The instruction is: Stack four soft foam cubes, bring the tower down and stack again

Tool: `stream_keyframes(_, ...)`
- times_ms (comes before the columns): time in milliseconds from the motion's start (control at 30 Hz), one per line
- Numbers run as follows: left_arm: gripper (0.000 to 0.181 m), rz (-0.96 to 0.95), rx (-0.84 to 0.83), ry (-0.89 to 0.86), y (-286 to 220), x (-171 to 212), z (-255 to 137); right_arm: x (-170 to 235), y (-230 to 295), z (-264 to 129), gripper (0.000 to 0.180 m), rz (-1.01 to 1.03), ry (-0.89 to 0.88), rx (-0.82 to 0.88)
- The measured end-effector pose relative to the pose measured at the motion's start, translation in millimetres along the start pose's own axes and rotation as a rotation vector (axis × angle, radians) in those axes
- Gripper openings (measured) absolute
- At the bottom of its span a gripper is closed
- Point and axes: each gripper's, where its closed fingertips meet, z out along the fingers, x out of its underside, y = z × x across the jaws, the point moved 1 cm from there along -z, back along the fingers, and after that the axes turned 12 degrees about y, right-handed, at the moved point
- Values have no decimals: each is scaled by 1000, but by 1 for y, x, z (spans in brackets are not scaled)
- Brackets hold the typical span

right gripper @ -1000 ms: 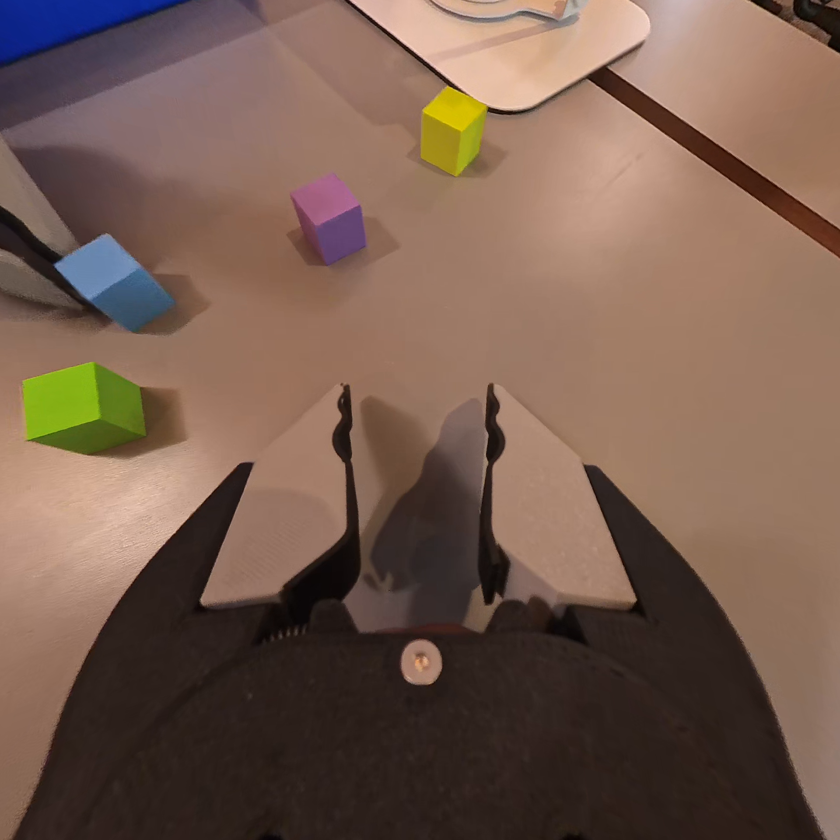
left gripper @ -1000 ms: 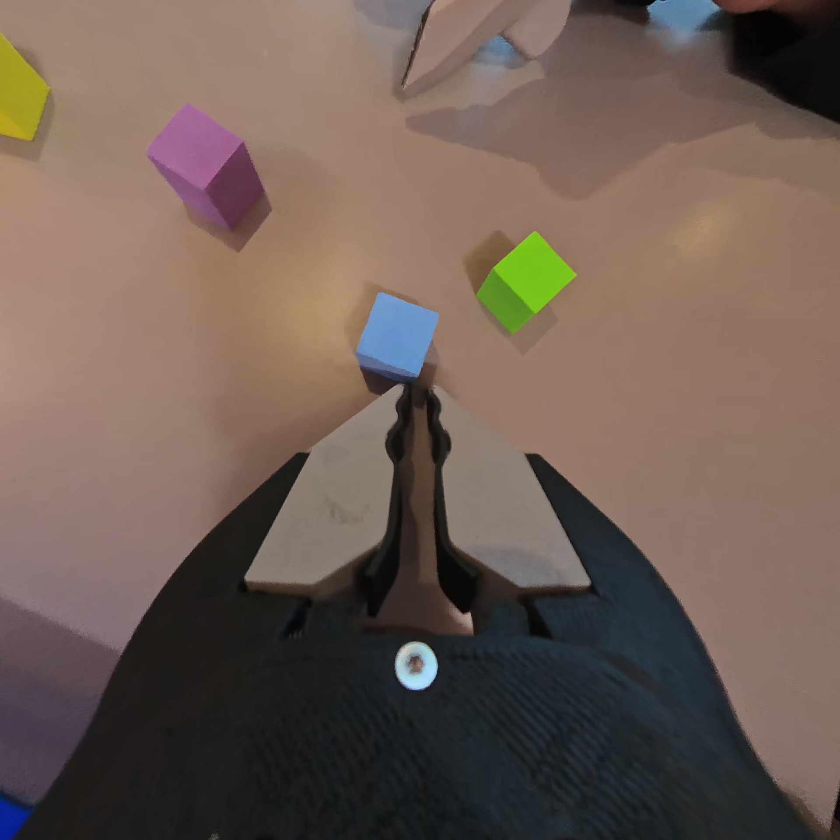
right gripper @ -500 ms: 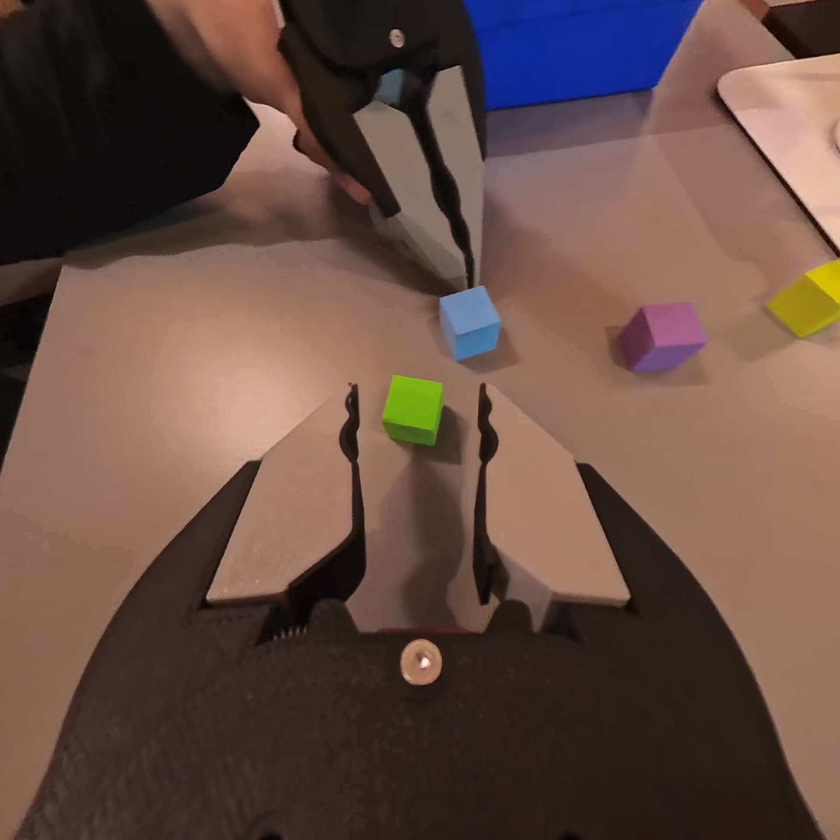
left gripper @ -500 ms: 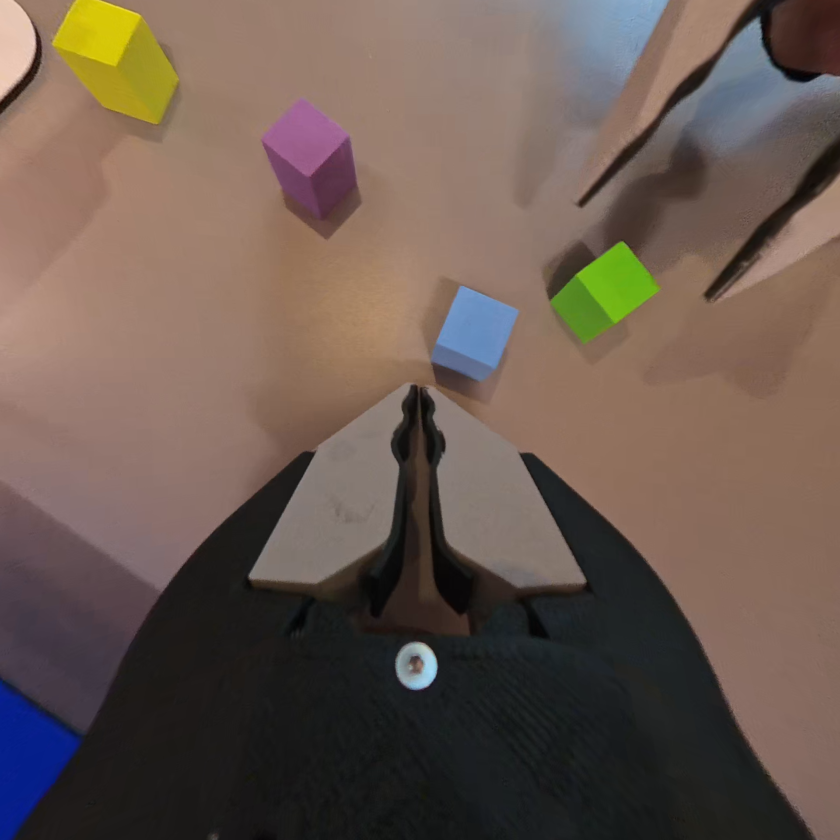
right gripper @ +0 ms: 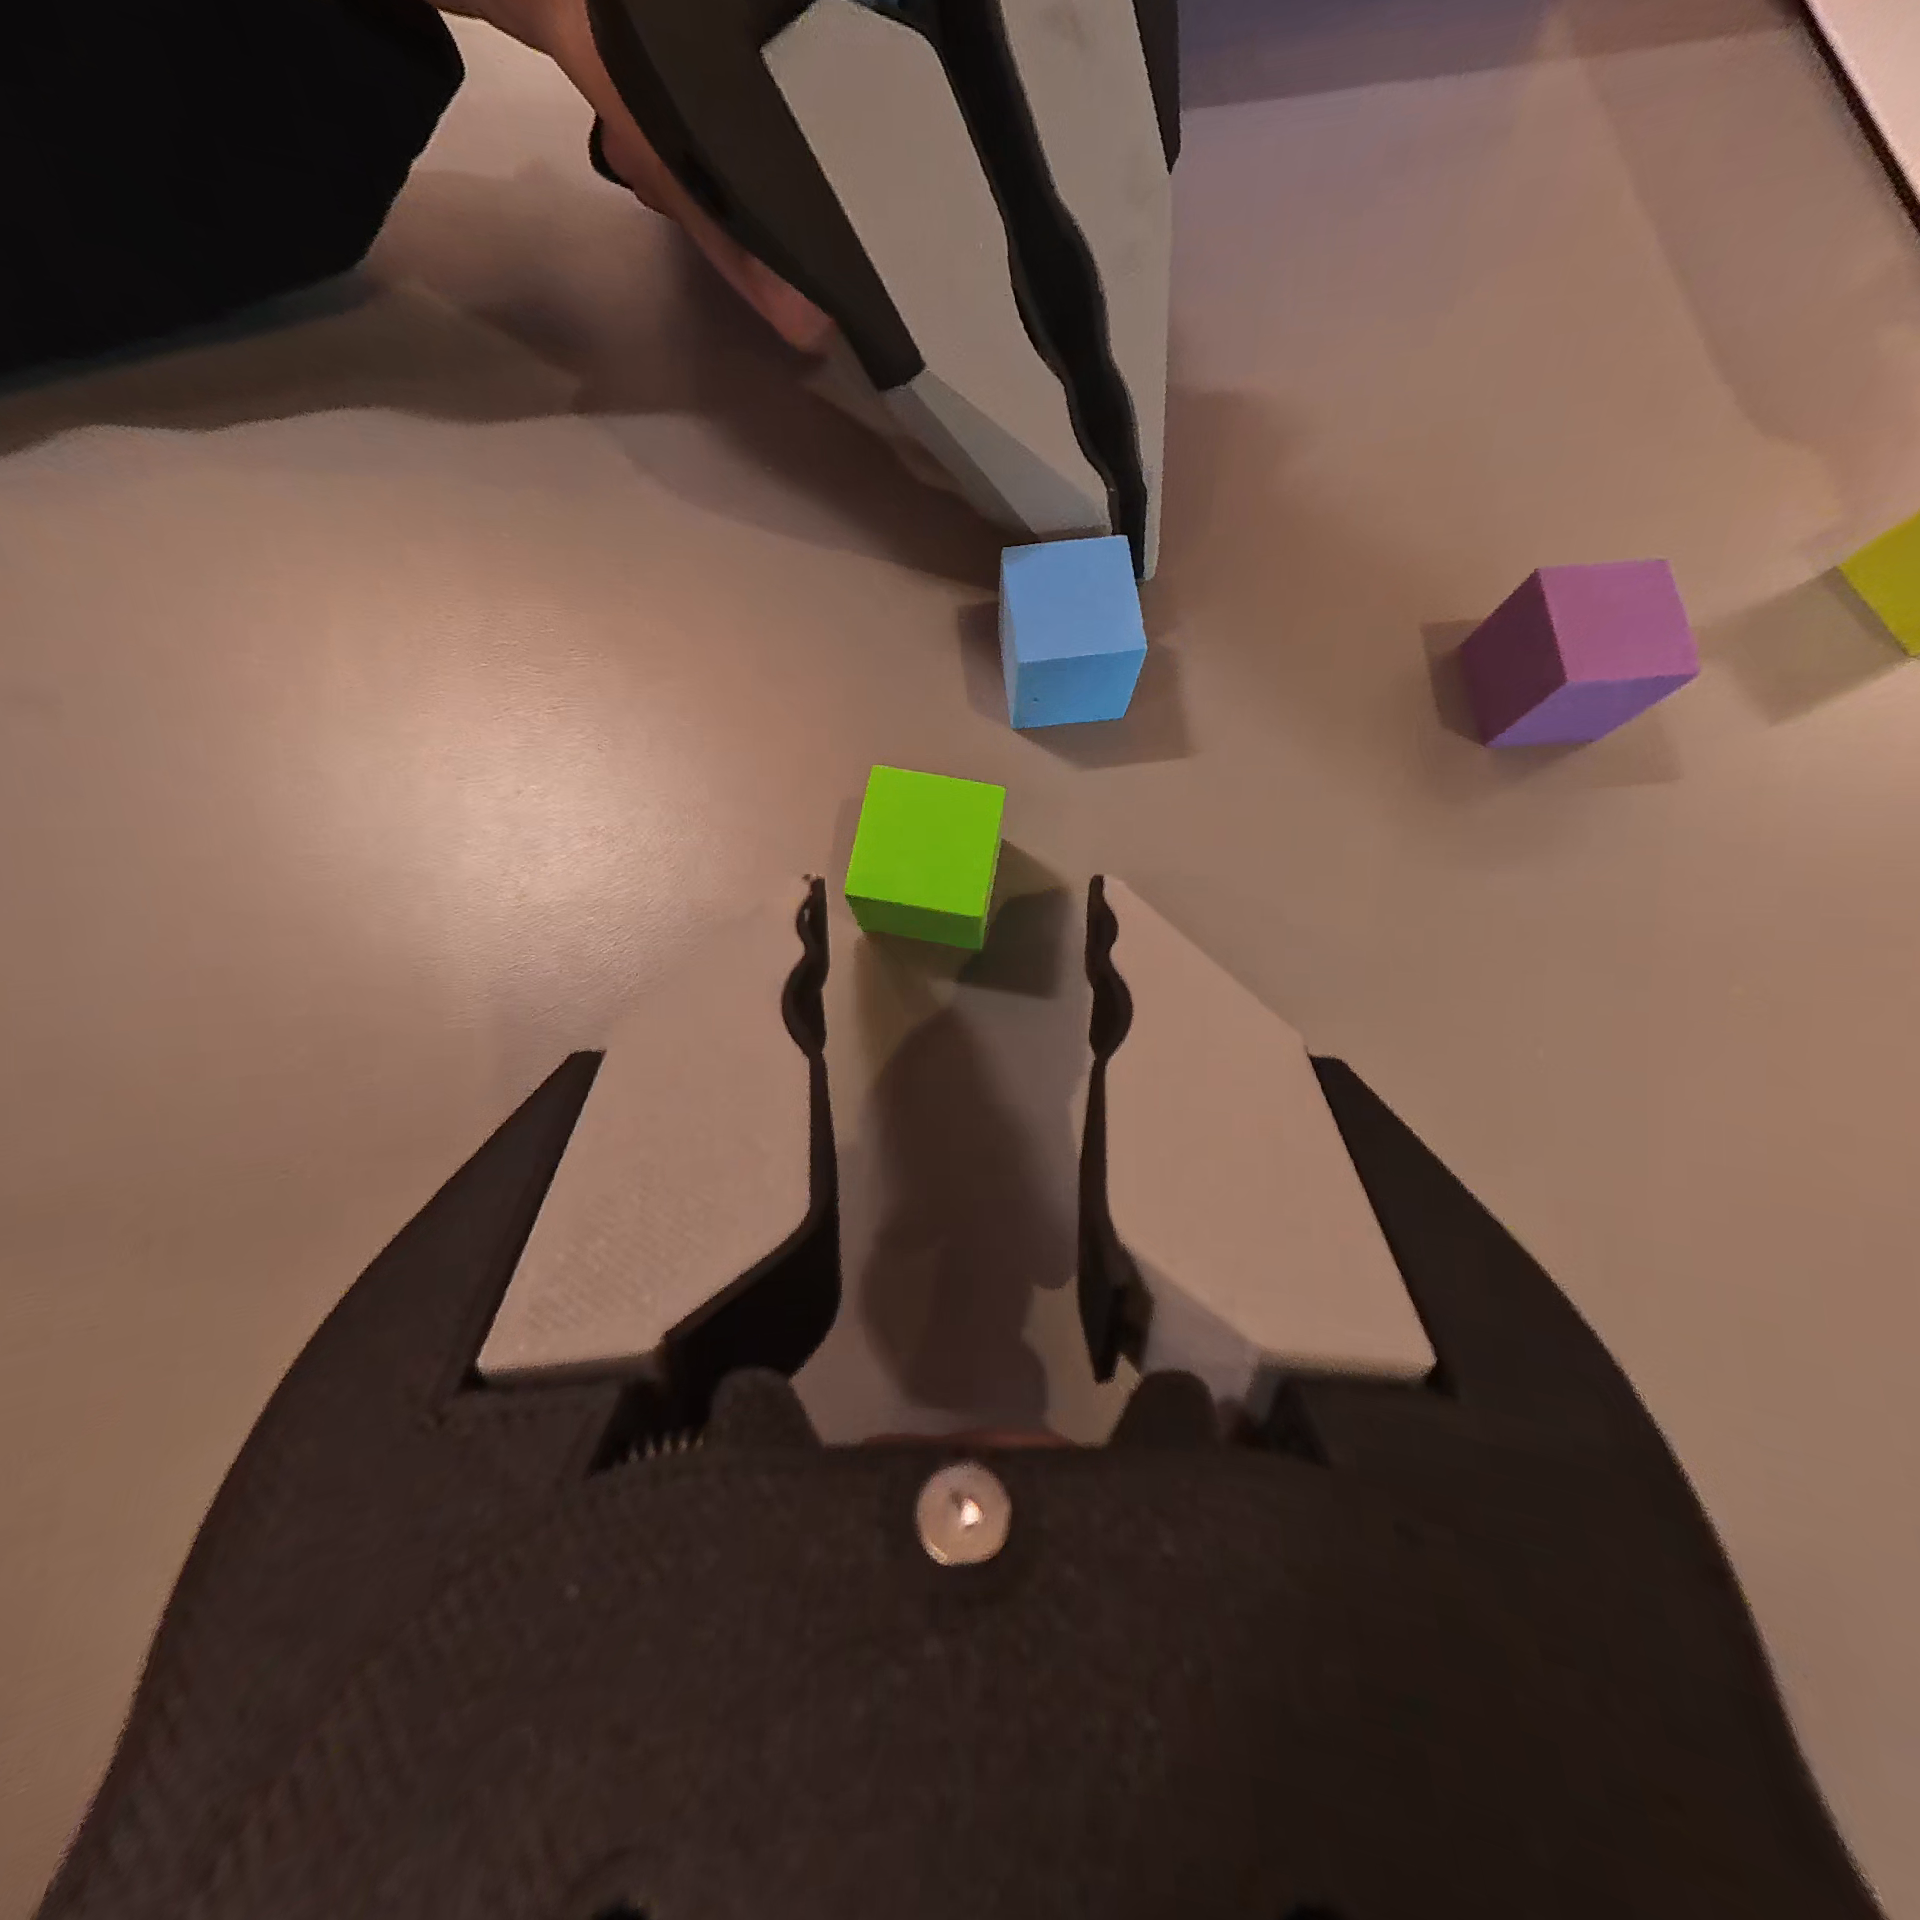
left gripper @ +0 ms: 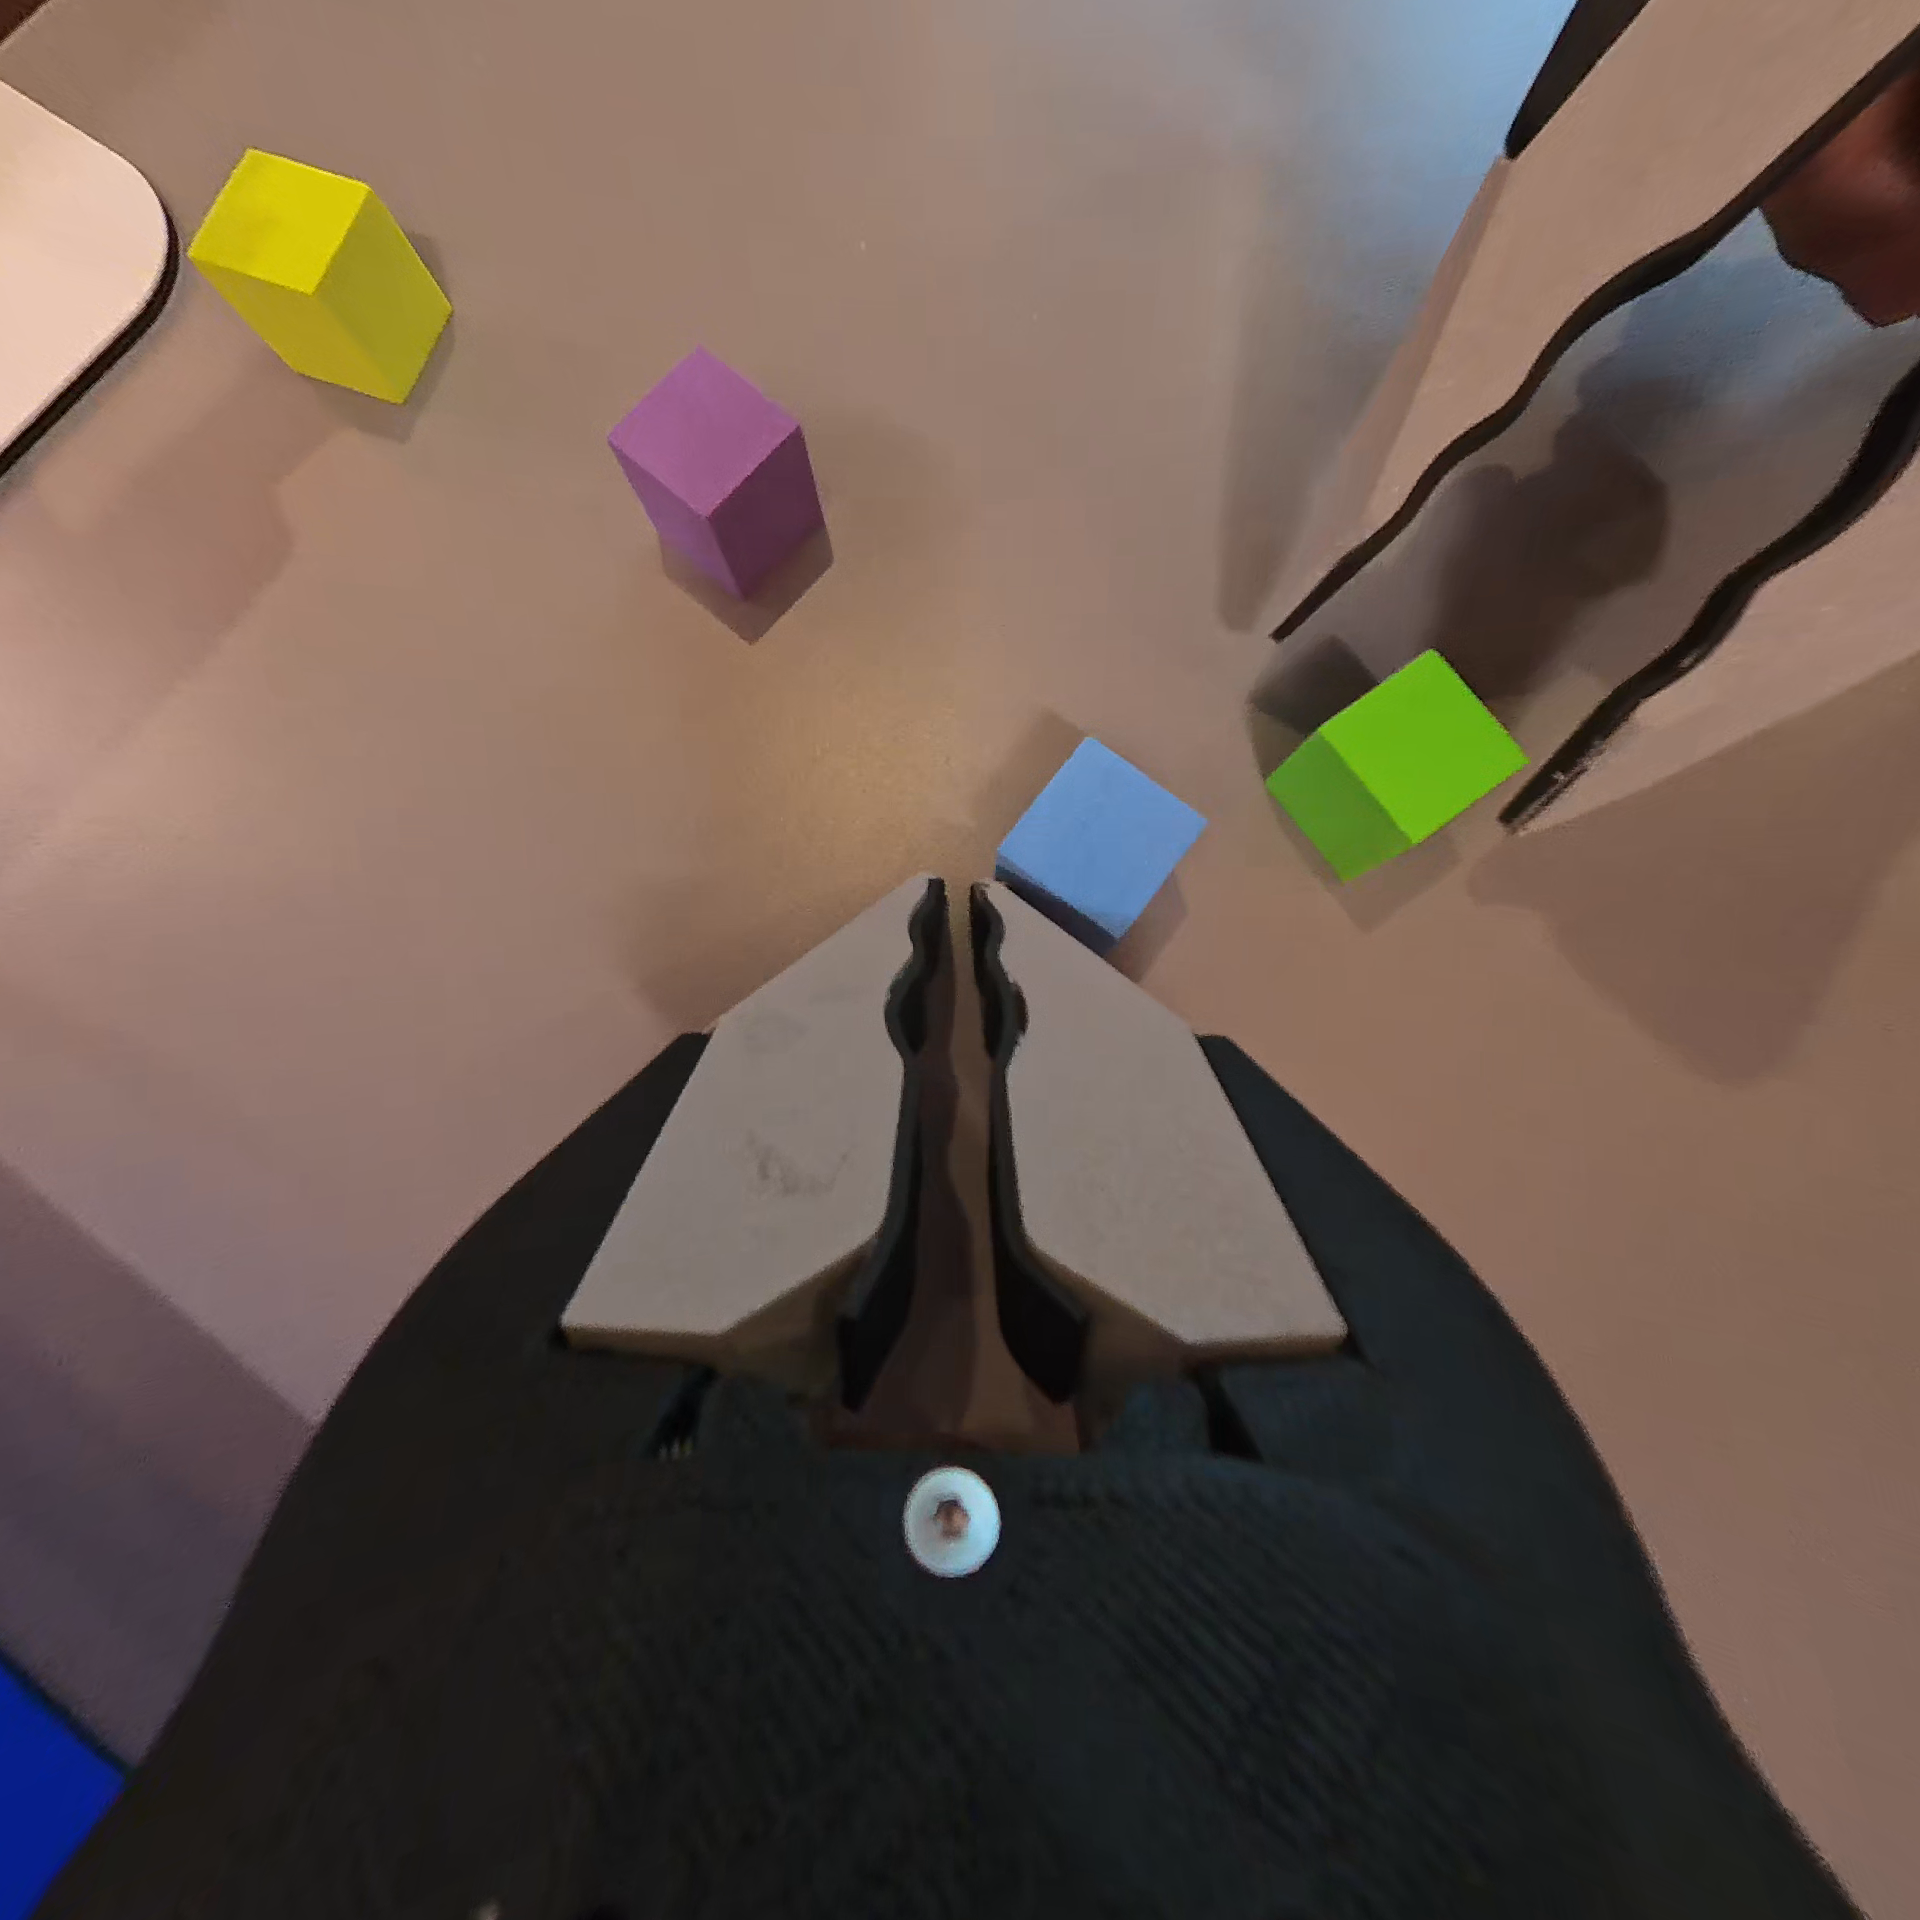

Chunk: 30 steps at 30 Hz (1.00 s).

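Several foam cubes lie apart on the table. The blue cube (left gripper: 1099, 836) (right gripper: 1072, 630) sits just right of my left gripper (left gripper: 957, 889), which is shut and empty with its tips against the cube's near corner. The green cube (left gripper: 1395, 764) (right gripper: 924, 854) sits just ahead of my right gripper (right gripper: 953, 889), which is open and empty, its fingers either side of the cube's near face. The purple cube (left gripper: 717, 470) (right gripper: 1579, 649) and the yellow cube (left gripper: 324, 272) (right gripper: 1886, 597) stand farther off. The left gripper also shows in the right wrist view (right gripper: 1127, 540), and the right gripper's fingers (left gripper: 1662, 343) in the left wrist view.
A pale rounded mat (left gripper: 62, 260) lies at the far left beyond the yellow cube. A blue box (left gripper: 42, 1787) sits at the lower left past the table edge. A person's hand and dark sleeve (right gripper: 208, 177) hold the left gripper. The tips of one gripper are about 8 centimetres away from the tips of the other. From the left gripper's tips to the purple cube (left gripper: 717, 470) is close to 8 centimetres. It is also in sight in the right wrist view (right gripper: 1577, 596).
My right gripper has swung round and closed in on the green cube, which now sits at its open fingertips. My left gripper has stayed shut and shifted to the blue cube's left corner.
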Motion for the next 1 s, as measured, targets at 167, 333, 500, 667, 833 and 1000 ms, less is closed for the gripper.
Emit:
stream_keyframes(167, 9, -21, 30, 20, 1, 8, -5, 2, 3, 5, 39, -8, 19, -12)
stream_keyframes(333, 9, -9, 12, 17, 1, 11, -7, 3, 3, 6, 24, -16, 23, -6)
stream_keyframes(500, 10, -13, -8, -31, 0, 11, -7, -4, -7, -3, 24, -14, -50, 28)
stream_keyframes(667, 0, -2, 13, -57, -1, 18, -10, -10, -18, -6, 24, -31, -131, 49)
stream_keyframes(833, 0, 2, 38, -53, -2, 21, -12, -22, -27, -2, 24, -78, -175, 27)
stream_keyframes(1000, 0, -8, 49, -67, -2, 19, -11, -33, -31, -2, 24, -72, -210, -28)
